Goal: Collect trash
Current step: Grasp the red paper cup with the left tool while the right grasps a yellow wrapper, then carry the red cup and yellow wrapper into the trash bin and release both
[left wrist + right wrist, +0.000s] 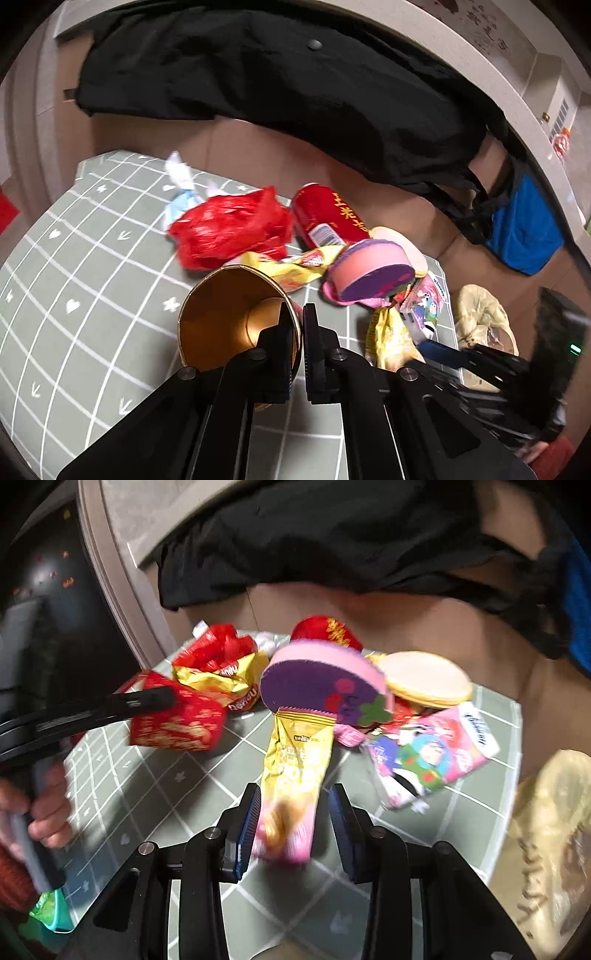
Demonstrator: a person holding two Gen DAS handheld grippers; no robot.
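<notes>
My left gripper (302,332) is shut on the rim of a paper cup (229,317), gold inside and red outside, with one finger inside the cup and one outside. In the right wrist view the same cup (177,720) hangs at the left gripper's (166,698) tip. My right gripper (295,816) is open, and a yellow and pink snack wrapper (295,760) lies between its blue pads without being pressed. Behind it lie a purple and pink tub (325,683), a pink carton (424,757), a red plastic bag (229,229) and a red can (328,218).
Everything lies on a table with a green checked cloth (92,277). A black jacket (277,81) hangs behind the table, with a blue bag (524,232) beside it. A pale yellow plastic bag (546,830) sits off the table's right edge. A hand (48,812) holds the left gripper.
</notes>
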